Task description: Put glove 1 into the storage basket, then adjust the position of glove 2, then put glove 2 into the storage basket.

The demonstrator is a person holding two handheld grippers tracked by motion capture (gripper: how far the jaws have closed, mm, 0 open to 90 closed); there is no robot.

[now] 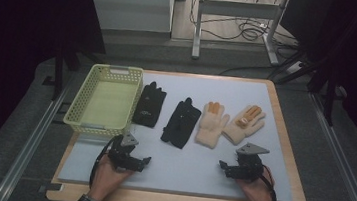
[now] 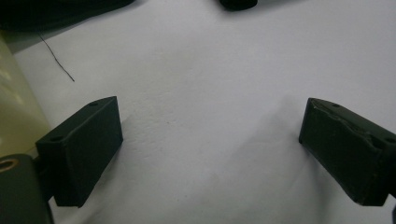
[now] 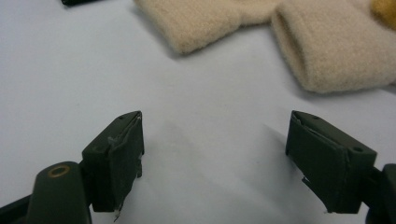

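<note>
Gloves, two black (image 1: pixel 180 122) and two cream (image 1: pixel 212 124), lie just beyond your left gripper (image 1: pixel 146 160) and right gripper (image 1: pixel 222 164), both spread wide, touching nothing.

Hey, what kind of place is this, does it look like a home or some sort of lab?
Most likely a lab or recording workspace, not a home: dark curtains surround the table, a metal frame stands behind it over loose floor cables, and metal rails flank the table.
</note>
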